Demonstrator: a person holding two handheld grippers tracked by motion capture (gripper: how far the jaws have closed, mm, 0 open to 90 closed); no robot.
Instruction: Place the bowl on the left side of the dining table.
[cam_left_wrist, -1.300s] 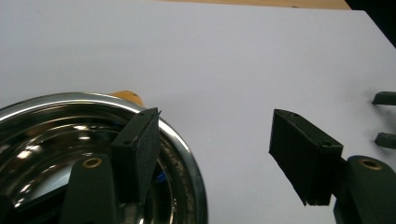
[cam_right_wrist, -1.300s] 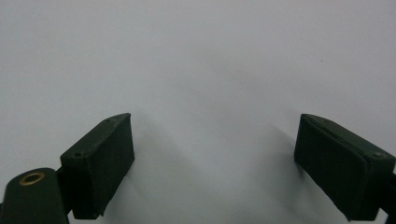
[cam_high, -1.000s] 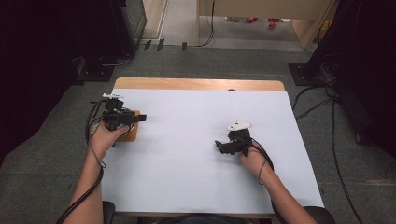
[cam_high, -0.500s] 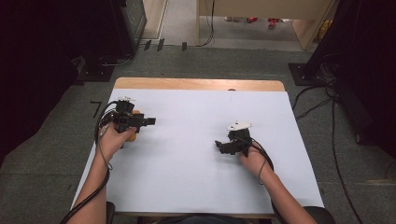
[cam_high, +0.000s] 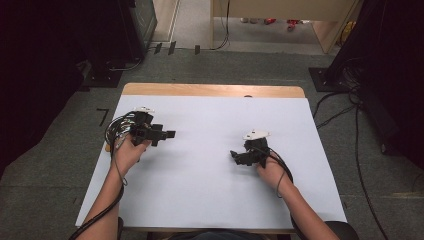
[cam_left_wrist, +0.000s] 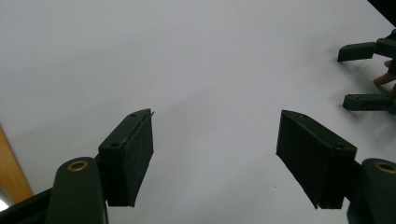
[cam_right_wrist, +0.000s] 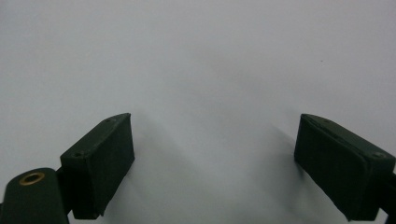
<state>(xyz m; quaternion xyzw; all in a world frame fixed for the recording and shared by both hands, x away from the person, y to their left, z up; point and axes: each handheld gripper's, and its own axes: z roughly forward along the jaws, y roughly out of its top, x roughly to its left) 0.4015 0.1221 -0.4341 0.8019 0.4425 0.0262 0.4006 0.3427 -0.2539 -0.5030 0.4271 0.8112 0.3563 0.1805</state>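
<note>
A: Since the earlier frame the left gripper (cam_high: 167, 134) has slid from the table's left edge in over the white sheet (cam_high: 210, 165); the wooden block it hovered by is no longer to be seen, whether hidden under the hand or gone.

B: Its claw?

A: Released. Its jaws have just been opening, with nothing between the pads, only bare sheet below.

B: The right gripper (cam_high: 235, 156)?

A: It kept its place, jaws wide apart and empty. In the left gripper view it lies ahead to the right (cam_left_wrist: 366, 74), cut off by the frame edge.
</note>
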